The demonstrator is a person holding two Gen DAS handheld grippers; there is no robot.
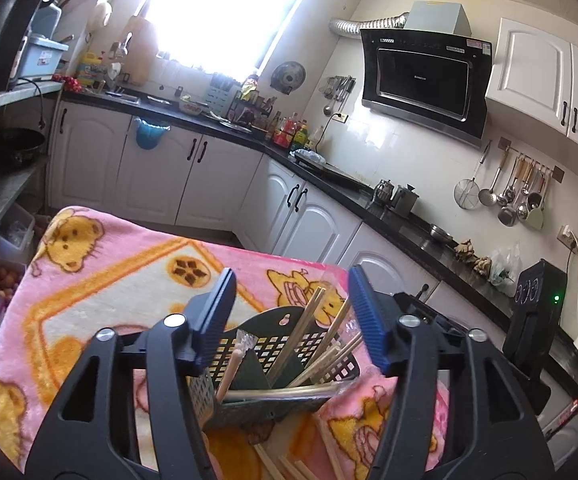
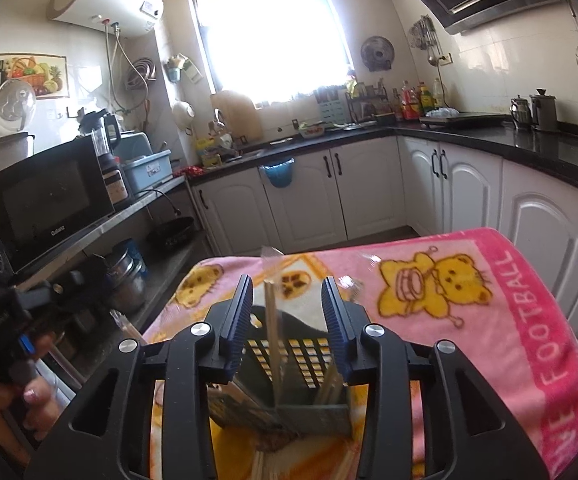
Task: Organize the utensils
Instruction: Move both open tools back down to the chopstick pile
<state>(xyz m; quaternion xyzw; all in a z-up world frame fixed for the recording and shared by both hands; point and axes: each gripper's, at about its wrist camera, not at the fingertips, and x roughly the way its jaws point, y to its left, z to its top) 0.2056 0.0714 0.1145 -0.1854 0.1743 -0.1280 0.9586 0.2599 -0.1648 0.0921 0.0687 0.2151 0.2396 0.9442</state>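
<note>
1. While I look along the left gripper (image 1: 291, 308), its ribbed blue pads (image 1: 369, 320) stand apart with nothing pressed between them; the dark perforated utensil holder (image 1: 273, 368) sits just beyond and below them.
2. That holder is a rigid plastic caddy with a square-hole grid on its walls and a divider inside, resting on a fluffy pink blanket (image 1: 101, 280) printed with yellow bears.
3. Slim pale wooden chopsticks (image 1: 301, 332) lean in its compartments, some wrapped in clear crinkled film; more loose chopsticks (image 1: 285, 464) lie flat on the blanket in front of it.
4. From my right gripper (image 2: 287, 312), the jaws are likewise parted; one upright wrapped chopstick (image 2: 273, 328) stands in the gap between the pads, and I see no pad touching it.
5. Its lower end sits inside the holder (image 2: 305, 356), near the divider.
6. At the left edge of the right view, a hand (image 2: 29, 404) grips the matte black handle of the other tool.
</note>
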